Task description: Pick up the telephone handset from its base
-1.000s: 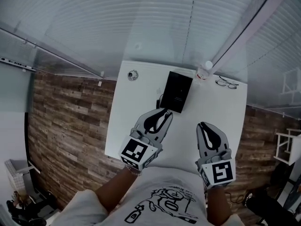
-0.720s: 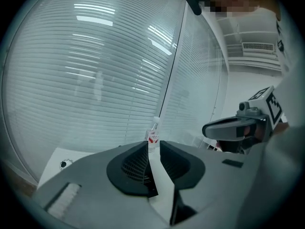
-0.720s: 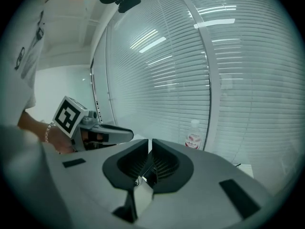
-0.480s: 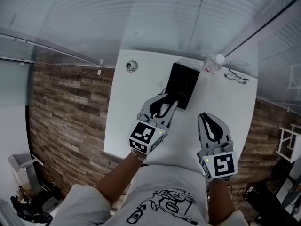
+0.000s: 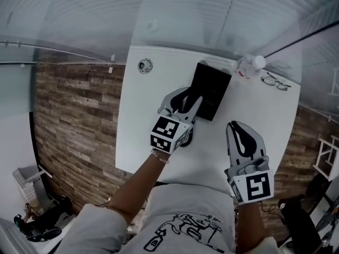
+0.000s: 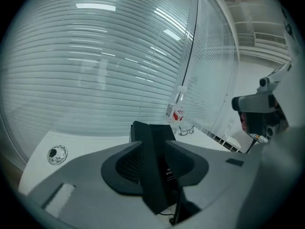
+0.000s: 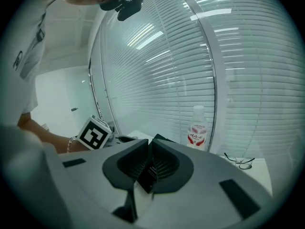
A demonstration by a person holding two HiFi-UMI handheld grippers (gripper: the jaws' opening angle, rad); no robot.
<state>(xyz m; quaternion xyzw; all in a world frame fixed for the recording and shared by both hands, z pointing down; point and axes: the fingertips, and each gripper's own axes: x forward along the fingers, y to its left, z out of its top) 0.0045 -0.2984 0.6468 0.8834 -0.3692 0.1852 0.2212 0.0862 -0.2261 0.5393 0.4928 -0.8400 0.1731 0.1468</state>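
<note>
A black telephone base (image 5: pixel 213 84) lies on the white table (image 5: pixel 143 142). Its handset (image 6: pixel 153 180) runs along the base's left side as a long black bar. My left gripper (image 5: pixel 186 98) hangs low over that side. Its jaws have just been opening and stand either side of the handset without pressing on it. In the head view the left gripper hides most of the handset. My right gripper (image 5: pixel 244 137) hovers over the table's near right part, shut, with nothing between its jaws.
A clear water bottle (image 5: pixel 249 66) stands at the table's far edge beside the telephone, with a pair of glasses (image 5: pixel 276 82) to its right. A small round object (image 5: pixel 144 65) lies at the far left corner. Window blinds close off the far side.
My left gripper has moved forward and down onto the telephone's left side, and its jaws have opened around the handset. The right gripper has sunk a little toward the table.
</note>
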